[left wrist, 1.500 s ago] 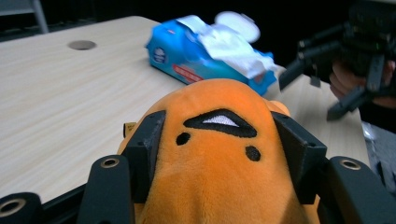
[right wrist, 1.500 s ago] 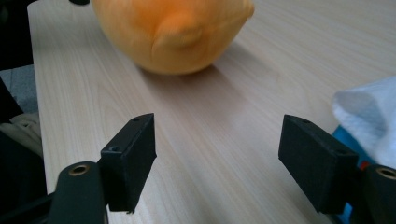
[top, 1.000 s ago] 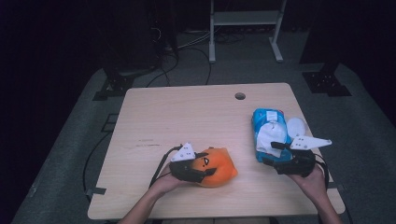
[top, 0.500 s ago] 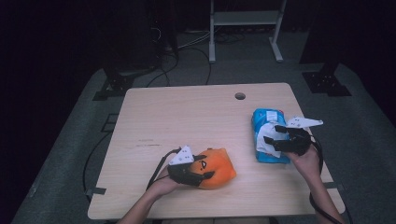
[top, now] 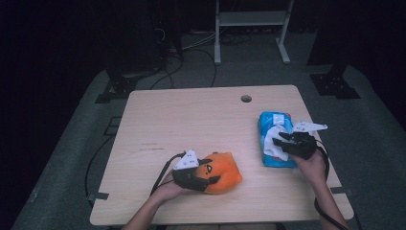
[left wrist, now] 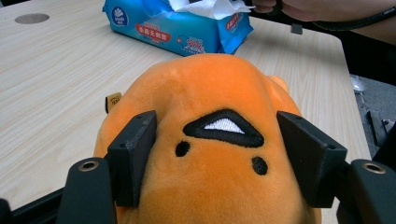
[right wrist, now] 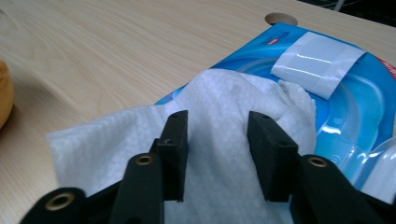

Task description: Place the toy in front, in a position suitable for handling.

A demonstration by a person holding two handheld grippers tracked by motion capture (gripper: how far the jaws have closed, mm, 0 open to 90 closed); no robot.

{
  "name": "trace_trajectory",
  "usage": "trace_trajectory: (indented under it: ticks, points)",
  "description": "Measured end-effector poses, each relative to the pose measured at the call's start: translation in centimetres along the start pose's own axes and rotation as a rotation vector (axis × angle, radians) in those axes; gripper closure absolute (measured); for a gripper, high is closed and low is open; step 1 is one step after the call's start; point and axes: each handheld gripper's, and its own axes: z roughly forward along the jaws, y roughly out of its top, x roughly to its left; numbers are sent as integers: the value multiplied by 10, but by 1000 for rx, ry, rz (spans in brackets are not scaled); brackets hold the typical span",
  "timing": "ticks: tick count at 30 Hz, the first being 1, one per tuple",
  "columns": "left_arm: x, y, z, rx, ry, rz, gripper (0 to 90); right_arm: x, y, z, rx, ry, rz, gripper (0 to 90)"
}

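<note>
So the right tool (right wrist: 217, 149) has just been closing around a crumpled white wipe (right wrist: 224, 112) poking from the glossy blue pack (top: 276, 139), seemingly pinching it; left tool (left wrist: 219, 158) clamps the orange plush toy (left wrist: 210, 140) on the worktop (top: 201, 115).

Two bare forearms come in from the near edge of the table, with no sleeves showing. Each hand carries a black two-jaw gripper: the left black gripper (top: 203, 178) and the right black gripper (top: 282, 142). Each is topped by a pale grey three-cornered plate, and a black cable trails from each back toward the person. Seen close, the jaws are flat, matte black rectangular blocks on black arms, each arm with a round brass-rimmed screw hole.
</note>
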Motion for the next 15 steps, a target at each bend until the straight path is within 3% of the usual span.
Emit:
trace_trajectory:
  ticks: [9,15]
  points:
    - [2,-2,0,-12,-9,-7,309,1,1,0,3,54,5,762]
    - [3,-2,0,-16,-11,-9,304,3,4,-2,1,40,3,828]
